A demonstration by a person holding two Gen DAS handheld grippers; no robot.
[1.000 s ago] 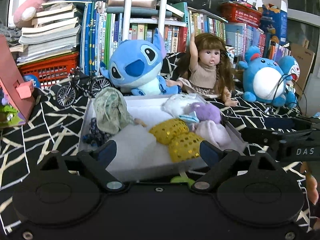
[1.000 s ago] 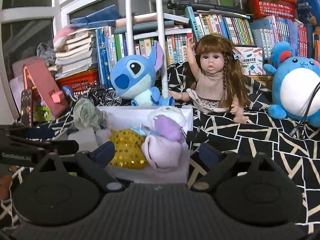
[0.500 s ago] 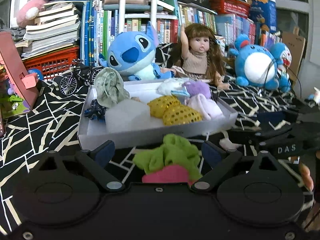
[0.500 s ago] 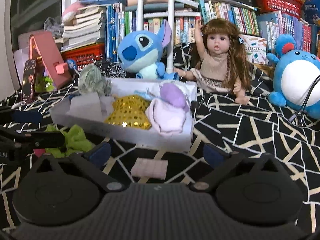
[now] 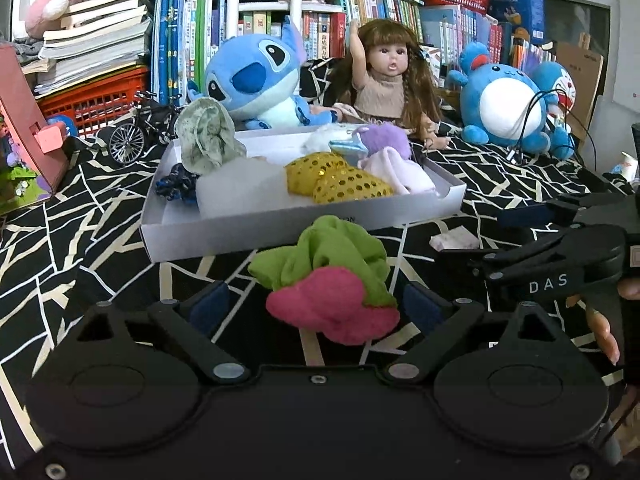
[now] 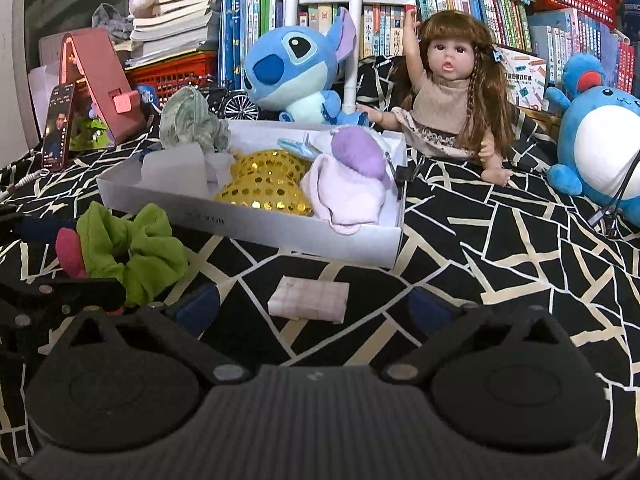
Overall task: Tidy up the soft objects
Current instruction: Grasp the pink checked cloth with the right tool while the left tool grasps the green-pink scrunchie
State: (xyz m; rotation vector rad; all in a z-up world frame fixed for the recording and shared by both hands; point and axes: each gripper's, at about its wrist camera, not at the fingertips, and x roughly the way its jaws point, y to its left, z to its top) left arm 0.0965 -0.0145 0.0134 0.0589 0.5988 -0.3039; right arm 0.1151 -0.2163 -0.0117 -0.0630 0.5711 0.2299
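The left gripper [image 5: 312, 306] has its jaws wide apart around a green and pink scrunchie [image 5: 332, 276] on the black cloth [image 5: 80, 216], in front of the white box [image 5: 280, 232]. The right gripper [image 6: 312, 308] has just opened wide; a small pink pad [image 6: 308, 300] lies between its jaws, untouched.

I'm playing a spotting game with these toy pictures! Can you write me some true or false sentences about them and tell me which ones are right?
1. The green scrunchie lies inside the white box. False: it lies on the patterned cloth in front of the box.
2. The left gripper is open. True.
3. The doll lies flat on its back. False: it sits upright with one arm raised.
4. A gold sequin piece lies in the box. True.
5. The right gripper squeezes the small pink pad. False: its jaws are open.
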